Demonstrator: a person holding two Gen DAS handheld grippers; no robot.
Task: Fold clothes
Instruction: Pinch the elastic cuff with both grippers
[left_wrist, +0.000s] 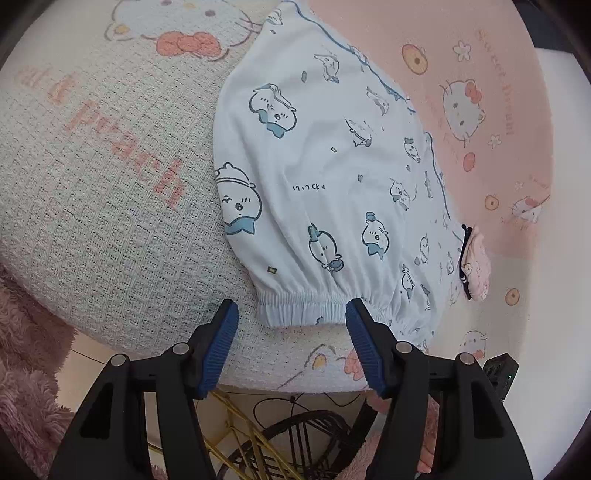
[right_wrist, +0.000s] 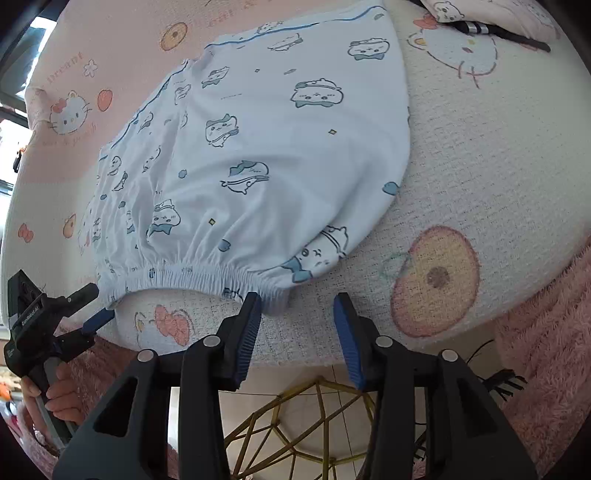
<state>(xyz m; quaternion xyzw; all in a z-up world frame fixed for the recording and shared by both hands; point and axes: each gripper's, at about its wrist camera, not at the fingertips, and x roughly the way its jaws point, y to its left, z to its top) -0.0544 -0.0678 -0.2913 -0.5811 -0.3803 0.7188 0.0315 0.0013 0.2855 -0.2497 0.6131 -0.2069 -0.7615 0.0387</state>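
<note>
Light blue shorts with cartoon prints lie flat on the cloth-covered table; they also show in the right wrist view. The elastic waistband faces the near edge. My left gripper is open, its jaws on either side of the waistband's left part, the right finger touching it. My right gripper is open at the waistband's right corner, left finger touching the cloth. The left gripper also shows in the right wrist view, at the waistband's left end.
A folded pink garment with a dark band lies on the table to the right; it shows in the right wrist view. The tablecloth covers a round table. A pink fluffy rug and gold wire frame lie below the edge.
</note>
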